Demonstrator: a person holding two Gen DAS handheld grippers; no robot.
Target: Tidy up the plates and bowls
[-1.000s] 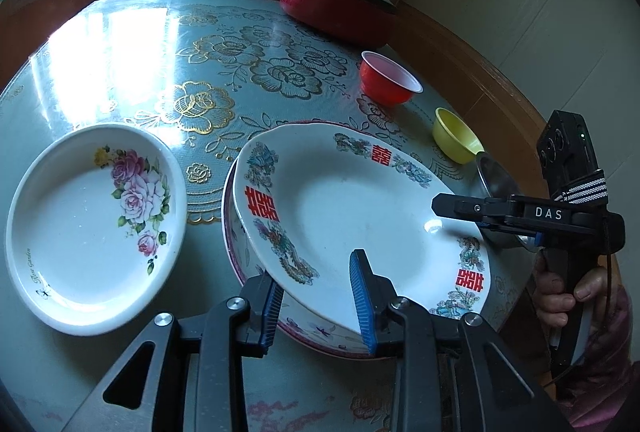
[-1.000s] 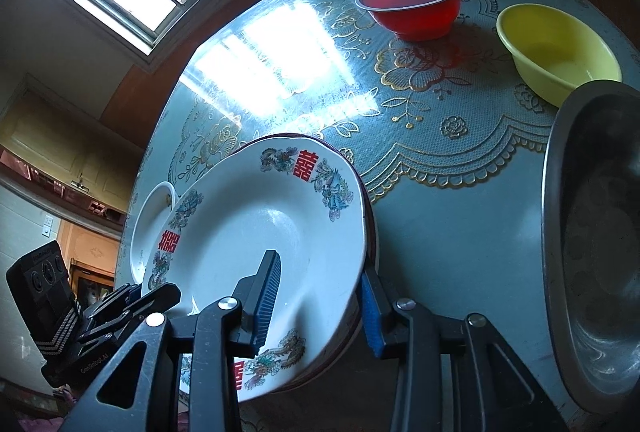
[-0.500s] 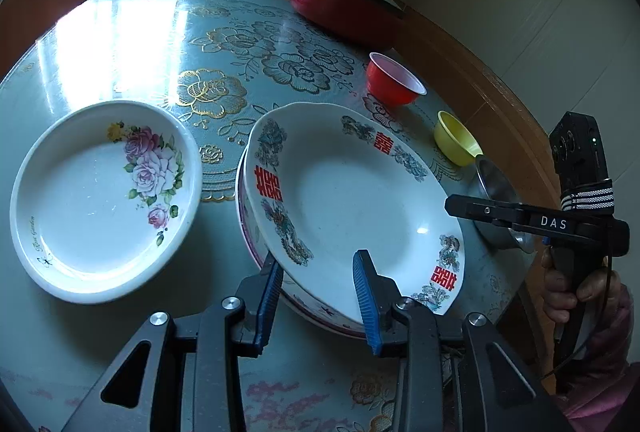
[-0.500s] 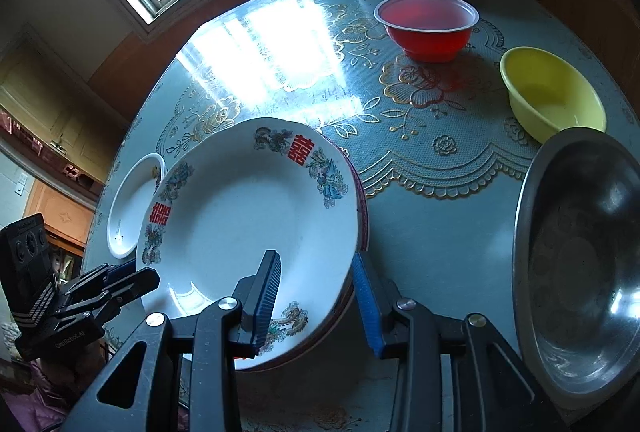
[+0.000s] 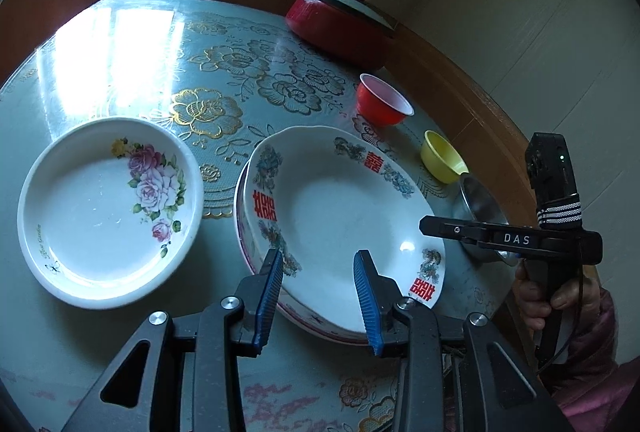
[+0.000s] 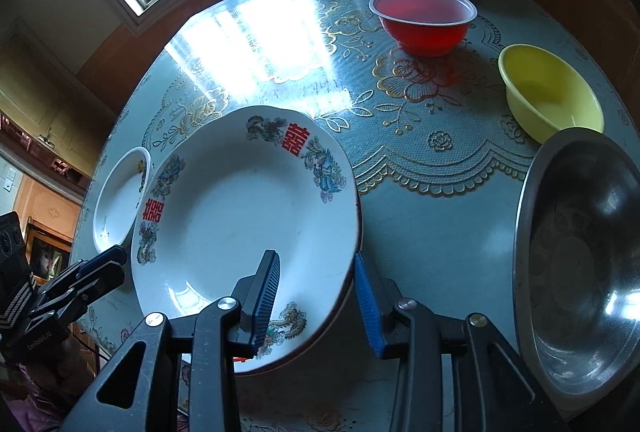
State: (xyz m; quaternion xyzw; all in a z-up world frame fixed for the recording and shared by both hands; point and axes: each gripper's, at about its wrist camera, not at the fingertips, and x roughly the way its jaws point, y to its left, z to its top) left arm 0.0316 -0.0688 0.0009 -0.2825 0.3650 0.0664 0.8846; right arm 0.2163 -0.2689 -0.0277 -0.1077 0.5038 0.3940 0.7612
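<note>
The left gripper (image 5: 318,296) stood with its jaws apart, astride the near rim of the double-happiness plate (image 5: 340,216), pads not pressing it; the right gripper (image 6: 316,300) likewise straddled that plate's rim, its blue pads (image 6: 266,296) clear of the china; the plate sat stacked on another plate (image 5: 256,264) on the table (image 5: 120,72); just left lay the rose plate (image 5: 100,208); to the right a steel bowl (image 6: 580,252), beyond it a yellow bowl (image 6: 552,96) and a red bowl (image 6: 424,20); farthest, a red lidded pot (image 5: 340,24).
</note>
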